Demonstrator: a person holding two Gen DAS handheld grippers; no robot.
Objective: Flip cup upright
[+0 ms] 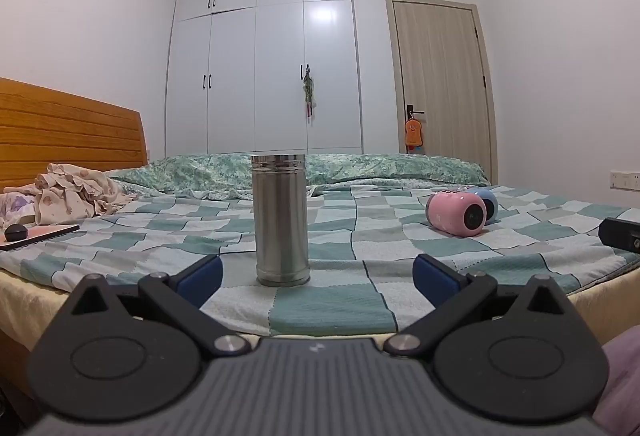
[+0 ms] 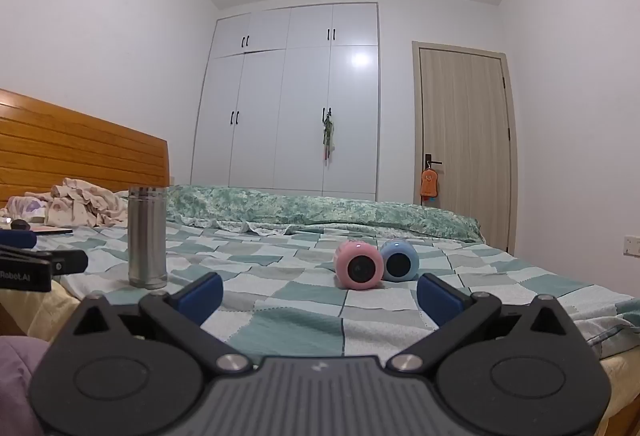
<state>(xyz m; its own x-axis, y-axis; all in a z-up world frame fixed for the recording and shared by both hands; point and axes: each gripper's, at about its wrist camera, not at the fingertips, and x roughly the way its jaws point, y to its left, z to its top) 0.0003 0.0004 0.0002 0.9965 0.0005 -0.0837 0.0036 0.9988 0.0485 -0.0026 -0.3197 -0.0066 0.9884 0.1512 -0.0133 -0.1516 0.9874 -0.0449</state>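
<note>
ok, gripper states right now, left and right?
Left gripper: open, holding nothing, steel cup standing ahead of its fingers.
Right gripper: open, empty, facing the pink cup lying on the bed.

White wardrobe doors [image 1: 264,60] are seen centrally. A wooden headboard [image 1: 68,132] is shown at left, crumpled clothes [image 1: 76,196] below it, a beige door [image 1: 440,76] at right.
</note>
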